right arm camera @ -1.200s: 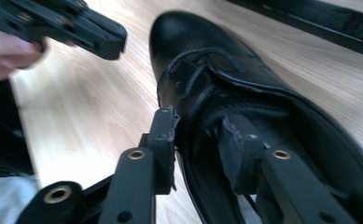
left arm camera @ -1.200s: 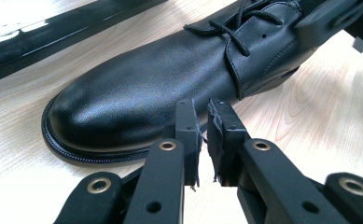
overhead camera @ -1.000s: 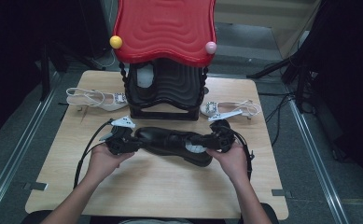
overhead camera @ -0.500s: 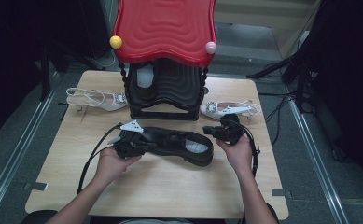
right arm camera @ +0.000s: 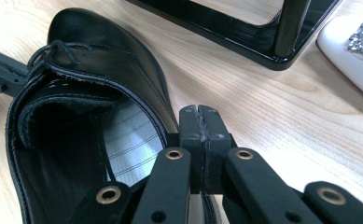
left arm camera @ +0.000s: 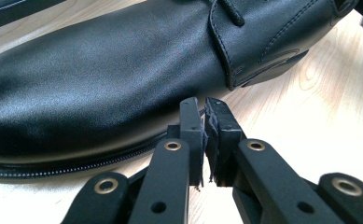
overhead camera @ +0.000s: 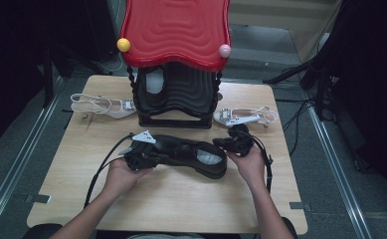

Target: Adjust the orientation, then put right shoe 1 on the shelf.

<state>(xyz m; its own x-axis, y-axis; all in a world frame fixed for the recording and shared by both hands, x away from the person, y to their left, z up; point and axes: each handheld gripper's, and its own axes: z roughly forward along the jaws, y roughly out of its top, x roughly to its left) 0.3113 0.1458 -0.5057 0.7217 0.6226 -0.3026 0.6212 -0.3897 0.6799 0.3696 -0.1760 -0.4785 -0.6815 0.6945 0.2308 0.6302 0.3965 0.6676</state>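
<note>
A black leather lace-up shoe [overhead camera: 191,152] lies on its sole on the wooden table [overhead camera: 181,209], toe to the left and opening to the right. My left gripper [overhead camera: 153,158] is at the toe end. Its jaws [left arm camera: 203,105] have just eased apart to a thin slit with nothing in it, and they stop just short of the shoe's side [left arm camera: 100,84]. My right gripper [overhead camera: 222,144] is at the heel end. Its jaws [right arm camera: 199,111] are pressed together and empty, beside the rim of the shoe [right arm camera: 76,140].
A shoe rack with a black frame [overhead camera: 176,99] and a red wavy top [overhead camera: 176,30] stands at the back of the table. A white heeled sandal [overhead camera: 104,105] lies to its left and another [overhead camera: 245,117] to its right. The rack's base [right arm camera: 244,32] is close ahead of my right gripper.
Both hands have sunk a little toward the table at the two ends of the shoe. The shoe lies about where it was.
</note>
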